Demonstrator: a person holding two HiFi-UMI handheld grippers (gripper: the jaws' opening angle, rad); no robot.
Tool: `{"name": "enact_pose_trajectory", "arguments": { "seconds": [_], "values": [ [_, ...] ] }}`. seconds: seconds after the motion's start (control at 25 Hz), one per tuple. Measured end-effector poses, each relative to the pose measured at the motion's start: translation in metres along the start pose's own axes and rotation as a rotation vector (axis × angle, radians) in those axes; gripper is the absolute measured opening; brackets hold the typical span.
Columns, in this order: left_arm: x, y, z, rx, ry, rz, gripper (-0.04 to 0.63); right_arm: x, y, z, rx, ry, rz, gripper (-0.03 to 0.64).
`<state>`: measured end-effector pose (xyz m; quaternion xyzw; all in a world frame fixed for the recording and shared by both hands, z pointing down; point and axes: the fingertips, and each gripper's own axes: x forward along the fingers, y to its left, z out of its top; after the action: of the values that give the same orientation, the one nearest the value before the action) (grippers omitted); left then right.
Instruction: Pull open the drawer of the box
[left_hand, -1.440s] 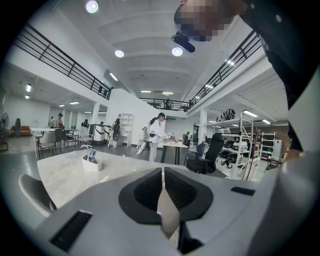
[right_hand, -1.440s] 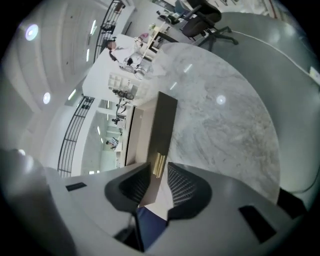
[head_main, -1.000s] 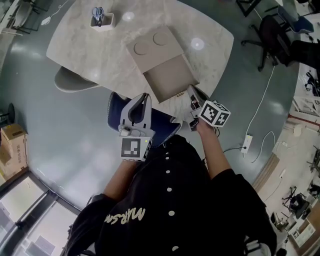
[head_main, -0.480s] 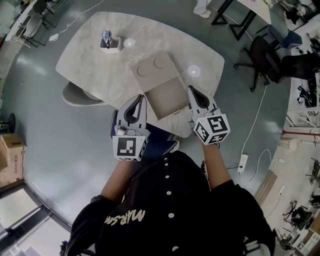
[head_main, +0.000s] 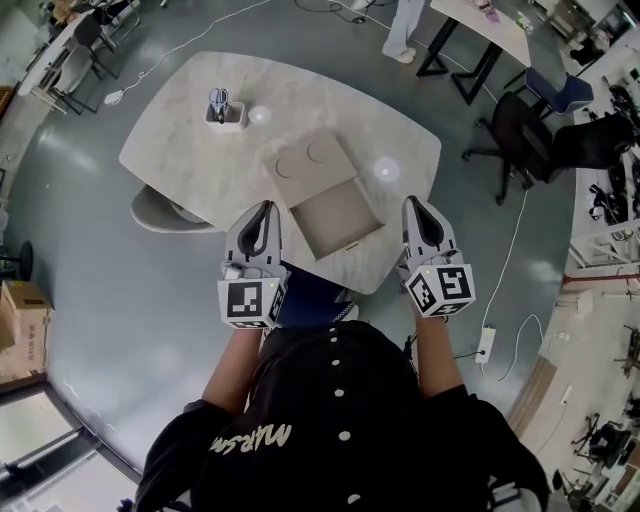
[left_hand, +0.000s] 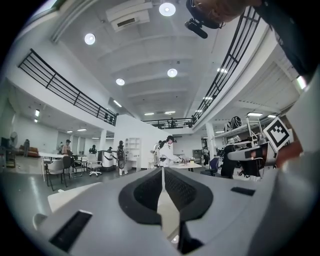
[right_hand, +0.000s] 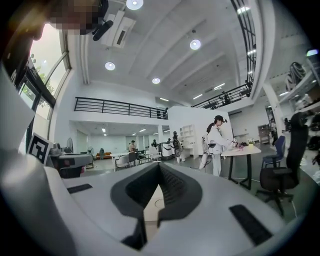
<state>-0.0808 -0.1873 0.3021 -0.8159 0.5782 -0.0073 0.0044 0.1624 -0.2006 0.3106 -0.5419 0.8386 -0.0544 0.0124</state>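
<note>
A tan box (head_main: 308, 160) with two round marks on its lid lies on the marble table (head_main: 190, 150). Its drawer (head_main: 338, 215) stands pulled out toward me, and nothing shows inside it. My left gripper (head_main: 262, 212) hovers at the table's near edge, left of the drawer, and touches nothing. My right gripper (head_main: 415, 206) is held off the table's right edge, apart from the drawer. Both are raised and point out into the hall. In the left gripper view the left gripper (left_hand: 162, 172) is shut on nothing. The right gripper (right_hand: 159, 167) is likewise shut and bare in its own view.
A white holder with scissors (head_main: 224, 108) stands at the table's far left. A white chair (head_main: 165, 210) sits under the left edge and a blue seat (head_main: 310, 295) under the near edge. Black office chairs (head_main: 505, 135) and a floor cable with a power strip (head_main: 487, 345) are to the right.
The right gripper has left the drawer's front edge and moved back and to the right. The left gripper has risen and drawn level with it. The drawer stays open.
</note>
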Motion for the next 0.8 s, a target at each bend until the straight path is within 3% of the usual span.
{"name": "enact_pose_trajectory", "arguments": {
  "seconds": [0.8],
  "values": [
    [-0.009,-0.011,0.007,0.037,-0.011,-0.005,0.025,-0.006,0.006,0.004,0.0,-0.034,0.0,-0.003]
  ]
}}
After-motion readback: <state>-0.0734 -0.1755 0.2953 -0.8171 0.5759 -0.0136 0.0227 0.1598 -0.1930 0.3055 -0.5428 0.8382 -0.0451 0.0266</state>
